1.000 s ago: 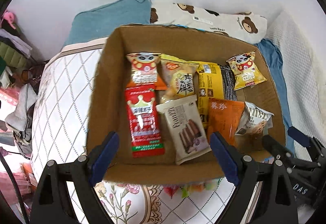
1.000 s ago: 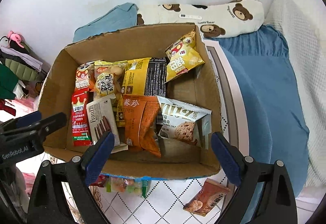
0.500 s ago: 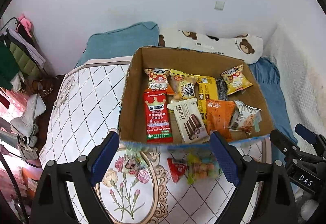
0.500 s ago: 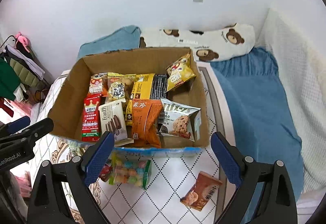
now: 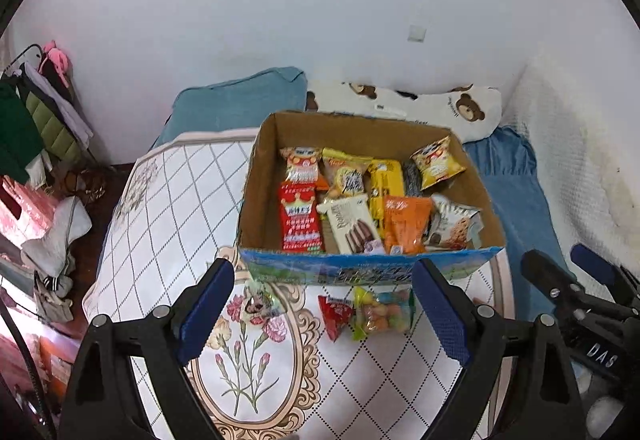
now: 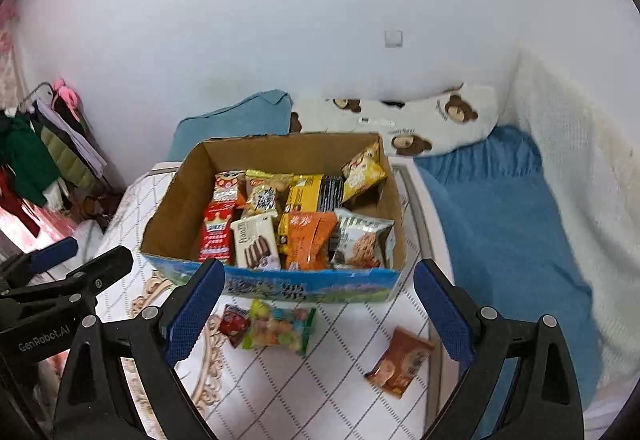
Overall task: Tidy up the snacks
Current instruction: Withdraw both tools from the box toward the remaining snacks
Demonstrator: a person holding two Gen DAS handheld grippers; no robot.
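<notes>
A cardboard box (image 5: 476,183) (image 6: 168,211) holding several snack packets stands on a white quilted mat (image 5: 172,207). In front of it lie a clear bag of coloured candies (image 5: 383,314) (image 6: 280,326), a small red packet (image 5: 334,316) (image 6: 233,323), a pale floral packet (image 5: 260,300) and, to the right, an orange-brown packet (image 6: 400,360). My left gripper (image 5: 322,314) hangs open above the mat, short of the box, nothing between its fingers. My right gripper (image 6: 318,310) is likewise open and empty, over the loose packets.
A blue pillow (image 5: 240,103) and a bear-print pillow (image 5: 440,111) lie behind the box against a white wall. Blue sheet (image 6: 500,224) covers the bed on the right. Clothes on a rack (image 5: 36,127) and clutter fill the left side.
Both grippers have pulled back and risen away from the box, still open. The box now looks smaller, and the loose packets in front of it have come into view.
</notes>
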